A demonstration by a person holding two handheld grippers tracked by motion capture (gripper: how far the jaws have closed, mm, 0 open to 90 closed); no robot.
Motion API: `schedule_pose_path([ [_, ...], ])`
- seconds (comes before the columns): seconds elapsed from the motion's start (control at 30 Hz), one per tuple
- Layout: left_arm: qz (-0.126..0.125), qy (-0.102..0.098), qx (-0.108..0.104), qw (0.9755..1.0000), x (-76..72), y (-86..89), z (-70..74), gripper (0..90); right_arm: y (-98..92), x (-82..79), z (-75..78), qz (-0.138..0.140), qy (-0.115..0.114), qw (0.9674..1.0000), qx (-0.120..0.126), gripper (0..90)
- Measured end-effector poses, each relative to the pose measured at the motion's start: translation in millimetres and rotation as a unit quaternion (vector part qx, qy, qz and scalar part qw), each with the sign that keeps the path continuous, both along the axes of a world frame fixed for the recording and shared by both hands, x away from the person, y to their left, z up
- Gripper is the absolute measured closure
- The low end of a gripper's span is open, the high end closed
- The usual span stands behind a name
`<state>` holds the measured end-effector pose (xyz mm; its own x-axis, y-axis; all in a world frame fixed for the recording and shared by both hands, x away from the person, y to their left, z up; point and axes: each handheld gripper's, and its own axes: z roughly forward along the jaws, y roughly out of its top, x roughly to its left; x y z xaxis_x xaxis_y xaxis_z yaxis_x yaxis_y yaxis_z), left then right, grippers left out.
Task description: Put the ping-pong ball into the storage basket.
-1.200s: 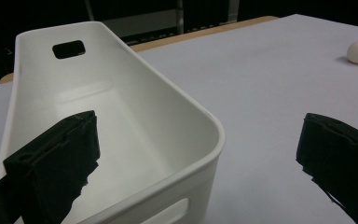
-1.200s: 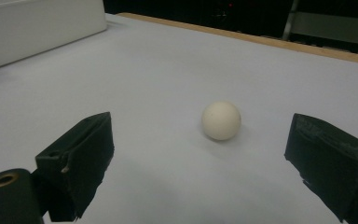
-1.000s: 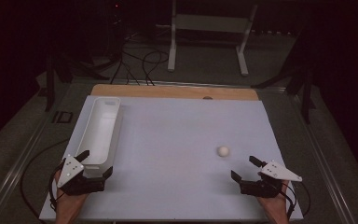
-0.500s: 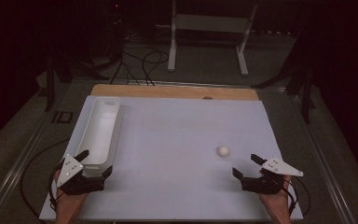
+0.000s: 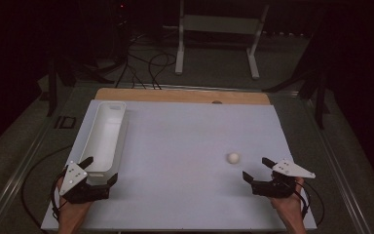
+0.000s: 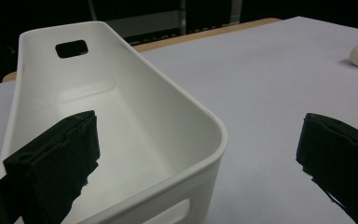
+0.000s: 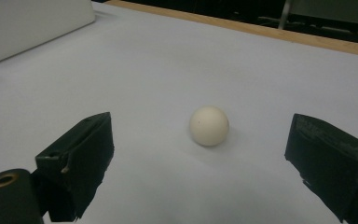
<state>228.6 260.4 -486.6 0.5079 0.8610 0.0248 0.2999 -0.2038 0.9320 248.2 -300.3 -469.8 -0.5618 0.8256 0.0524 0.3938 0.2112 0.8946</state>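
White ball (image 5: 233,158) on the pale table (image 5: 185,141), not yet picked up; bin (image 5: 103,138) empty.

The right gripper (image 5: 259,169) sits just short of the ball with its jaws spread wide, the ball lying ahead between them but untouched. The left gripper (image 5: 99,169), jaws also apart, straddles the near corner of the white bin; one jaw seems to hang inside the rim, though contact is hard to judge. Grasping the ball and carrying it to the bin appear to remain.

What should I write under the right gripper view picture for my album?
Open right gripper lines up on a white ball resting on the table.
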Motion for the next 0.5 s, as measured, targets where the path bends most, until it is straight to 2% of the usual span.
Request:
schedule_pose_path([
  [0.5,-0.003,0.003,0.002,1.0,1.1,-0.8,-0.7,0.0,2.4,13.7,6.2,-0.005,0.023,0.9996,-0.017,7.4],
])
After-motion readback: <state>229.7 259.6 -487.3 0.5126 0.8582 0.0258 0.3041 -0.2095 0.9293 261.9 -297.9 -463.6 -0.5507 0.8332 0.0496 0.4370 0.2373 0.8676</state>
